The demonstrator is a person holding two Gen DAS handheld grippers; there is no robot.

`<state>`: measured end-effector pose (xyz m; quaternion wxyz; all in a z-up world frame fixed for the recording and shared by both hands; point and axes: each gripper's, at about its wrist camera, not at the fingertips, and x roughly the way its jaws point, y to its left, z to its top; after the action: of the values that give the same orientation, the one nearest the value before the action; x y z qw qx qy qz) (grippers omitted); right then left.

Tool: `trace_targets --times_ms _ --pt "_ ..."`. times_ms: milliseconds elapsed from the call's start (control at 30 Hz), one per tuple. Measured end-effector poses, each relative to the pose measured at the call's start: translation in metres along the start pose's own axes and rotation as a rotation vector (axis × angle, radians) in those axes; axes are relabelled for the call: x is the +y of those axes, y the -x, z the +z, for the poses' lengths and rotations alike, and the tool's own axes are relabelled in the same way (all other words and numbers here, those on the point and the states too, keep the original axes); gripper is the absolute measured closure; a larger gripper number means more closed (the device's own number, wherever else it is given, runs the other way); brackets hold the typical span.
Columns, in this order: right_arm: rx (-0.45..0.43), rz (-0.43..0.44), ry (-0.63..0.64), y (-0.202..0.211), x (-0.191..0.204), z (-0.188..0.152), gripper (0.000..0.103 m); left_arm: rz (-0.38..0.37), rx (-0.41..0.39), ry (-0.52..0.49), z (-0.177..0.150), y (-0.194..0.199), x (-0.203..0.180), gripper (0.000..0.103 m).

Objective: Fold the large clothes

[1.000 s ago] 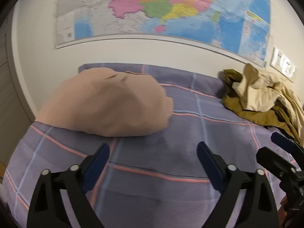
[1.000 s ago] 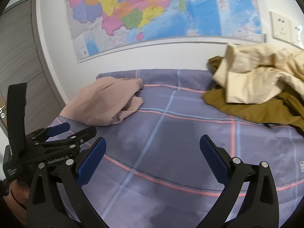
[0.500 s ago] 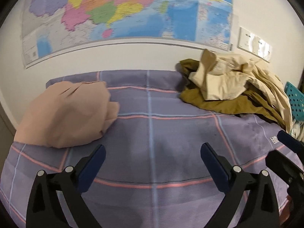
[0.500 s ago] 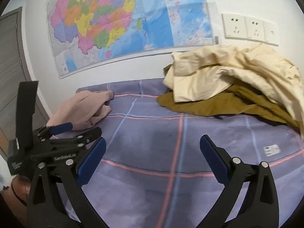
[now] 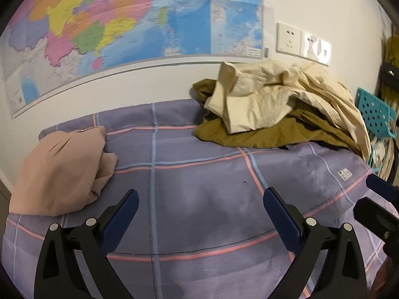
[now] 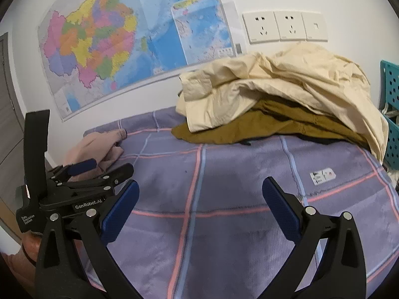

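A crumpled cream garment (image 5: 269,99) lies on top of an olive-brown one (image 5: 249,137) at the far right of the bed, against the wall. In the right wrist view the cream garment (image 6: 286,87) and the olive one (image 6: 237,129) sit straight ahead. A folded pink garment (image 5: 62,169) rests at the far left, also visible as the pink garment (image 6: 99,149). My left gripper (image 5: 199,195) hovers open over bare sheet, nothing between its fingers. My right gripper (image 6: 199,185) is open too, empty, short of the pile. Each shows in the other's view: left gripper (image 6: 107,168), right gripper (image 5: 369,194).
The bed has a purple plaid sheet (image 5: 199,174) with a white label (image 6: 321,175). A map (image 5: 124,25) and wall sockets (image 6: 284,26) are on the wall behind. A teal perforated basket (image 5: 374,114) stands past the bed's right edge. A door (image 6: 7,112) is at the left.
Both grippers have swung right across the bed, away from the pink garment toward the cream and olive pile. The pile now sits larger and nearer the middle. Both stay open and empty.
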<state>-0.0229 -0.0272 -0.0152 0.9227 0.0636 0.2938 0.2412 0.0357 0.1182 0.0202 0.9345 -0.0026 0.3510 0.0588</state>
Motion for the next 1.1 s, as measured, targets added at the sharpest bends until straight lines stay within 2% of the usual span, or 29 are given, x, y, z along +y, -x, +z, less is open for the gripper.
trace_targets --times_ms 33,100,233,467,767,900,1100 --pt "0.001 0.0 0.004 0.0 0.0 -0.002 0.005 0.0 -0.001 -0.004 0.0 0.0 -0.001 0.011" --pt "-0.003 -0.012 -0.002 0.0 -0.002 -0.004 0.005 -0.004 0.002 -0.022 0.0 -0.002 -0.006 0.012" --pt "-0.005 -0.023 -0.017 0.0 -0.008 -0.001 0.005 -0.017 0.007 -0.025 0.003 -0.006 -0.01 0.007" --pt "-0.025 -0.04 -0.024 0.001 -0.014 0.003 0.005 -0.067 0.022 -0.006 0.005 -0.013 -0.015 0.007" --pt "-0.056 -0.072 -0.019 0.005 -0.02 0.004 0.005 -0.097 0.032 0.022 0.003 -0.016 -0.016 0.007" --pt "-0.046 -0.091 -0.005 0.004 -0.02 0.005 0.005 -0.084 0.034 0.003 0.002 -0.016 -0.02 0.009" --pt "-0.035 -0.114 -0.03 0.003 -0.027 0.007 0.005 -0.129 0.06 0.007 0.002 -0.021 -0.024 0.007"
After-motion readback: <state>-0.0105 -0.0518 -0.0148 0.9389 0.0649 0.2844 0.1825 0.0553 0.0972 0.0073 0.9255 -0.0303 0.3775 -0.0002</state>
